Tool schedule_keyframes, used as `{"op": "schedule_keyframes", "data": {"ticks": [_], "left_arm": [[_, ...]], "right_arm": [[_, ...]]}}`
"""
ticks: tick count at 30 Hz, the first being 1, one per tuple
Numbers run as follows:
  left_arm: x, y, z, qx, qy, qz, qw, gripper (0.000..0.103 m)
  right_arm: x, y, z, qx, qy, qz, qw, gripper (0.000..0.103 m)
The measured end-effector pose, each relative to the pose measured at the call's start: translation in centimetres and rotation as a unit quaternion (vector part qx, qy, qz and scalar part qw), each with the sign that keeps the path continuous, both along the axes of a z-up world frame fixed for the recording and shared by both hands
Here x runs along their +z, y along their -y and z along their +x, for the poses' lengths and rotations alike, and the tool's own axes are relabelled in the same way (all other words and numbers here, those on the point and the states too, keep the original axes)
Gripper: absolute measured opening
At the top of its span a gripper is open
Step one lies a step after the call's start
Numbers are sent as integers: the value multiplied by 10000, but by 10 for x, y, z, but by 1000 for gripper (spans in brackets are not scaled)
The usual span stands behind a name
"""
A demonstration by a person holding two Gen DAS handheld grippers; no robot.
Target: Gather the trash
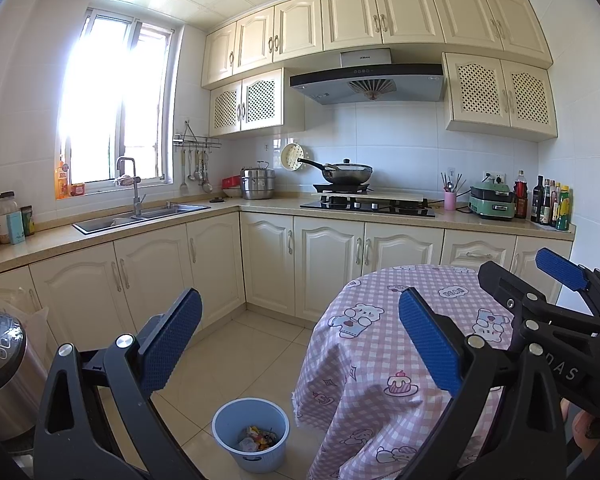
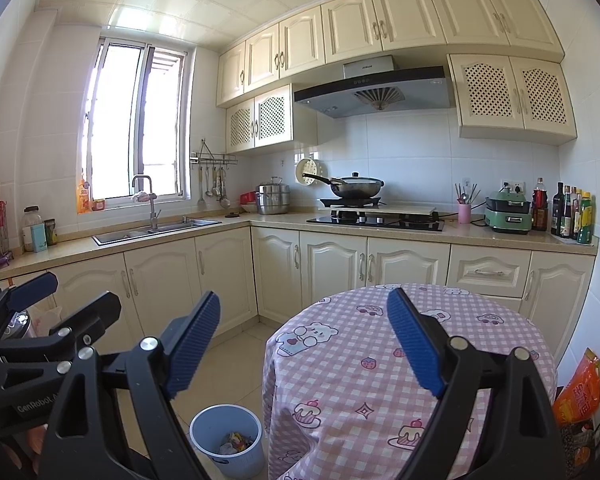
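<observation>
A: Start at the jaws. How do they stand?

B: Both pairs are spread wide with nothing between the blue pads. The left gripper [image 1: 300, 344] frames the floor and the table's near edge; the right gripper [image 2: 304, 344] frames the tabletop. Each shows in the other's view, off to the side.

A: And the trash?

B: Crumpled wrappers [image 1: 258, 440] lie in the bottom of the light blue bin [image 2: 204, 424], which stands on the tiled floor [image 1: 236, 352] just beside the hanging hem of the pink checked tablecloth [image 2: 340, 360]. The round tabletop itself shows only cloth.

A: Room to move?

B: An open strip of floor runs from the bin toward the corner of the cream base cabinets [image 1: 148, 268]. The counter edge [image 2: 260, 222] wraps round in an L, sink [image 1: 140, 216] to the left, hob [image 2: 376, 220] ahead. A steel cooker [image 1: 0, 368] crowds the left side.

A: Any writing?

B: "GenRobot" on the left gripper's body in the right view, "DAS" on the right one's in the left view. The hood's [image 2: 374, 92] badge is too small to read. An orange packet [image 2: 580, 388] at far right carries print I cannot make out.
</observation>
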State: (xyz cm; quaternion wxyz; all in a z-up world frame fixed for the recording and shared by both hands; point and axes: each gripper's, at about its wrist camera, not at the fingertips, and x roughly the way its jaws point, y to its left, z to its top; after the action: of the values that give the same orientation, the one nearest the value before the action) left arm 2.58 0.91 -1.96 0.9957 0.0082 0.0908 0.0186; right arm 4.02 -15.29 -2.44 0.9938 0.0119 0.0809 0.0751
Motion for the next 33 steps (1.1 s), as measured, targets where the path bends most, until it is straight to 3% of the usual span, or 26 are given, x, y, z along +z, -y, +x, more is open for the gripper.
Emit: {"op": "schedule_keyframes", "data": {"ticks": [33], "left_arm": [[-7, -5, 1, -2, -25, 10, 10000, 95]], "right_arm": [[-2, 0, 4, 27, -15, -32, 10000, 84]]}}
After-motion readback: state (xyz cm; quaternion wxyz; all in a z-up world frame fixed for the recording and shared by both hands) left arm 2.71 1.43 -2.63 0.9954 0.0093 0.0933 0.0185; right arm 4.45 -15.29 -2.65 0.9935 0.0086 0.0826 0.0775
